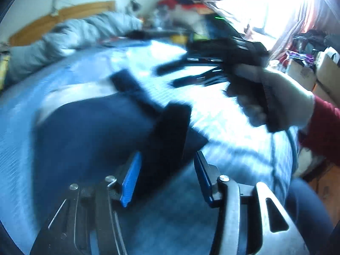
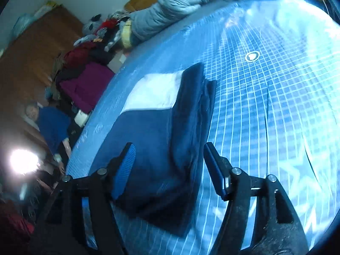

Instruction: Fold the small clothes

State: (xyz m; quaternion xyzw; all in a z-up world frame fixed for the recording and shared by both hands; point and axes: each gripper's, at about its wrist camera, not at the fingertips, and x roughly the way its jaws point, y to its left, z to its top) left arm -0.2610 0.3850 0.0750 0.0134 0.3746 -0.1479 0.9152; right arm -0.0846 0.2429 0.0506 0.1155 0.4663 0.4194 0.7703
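Looking along your left hand-held gripper, you see its blue fingers spread apart with nothing between them, above the edge of a dark blue garment that lies on the bed. Your right hand-held gripper is open too, and it grips nothing; the garment lies flat under it, with a white part at its far end. The bed has a blue sheet with a white grid. In the left view your right hand, in a light glove, holds the other tool above the bed; this view is blurred. A grey quilt lies at the far side of the bed.
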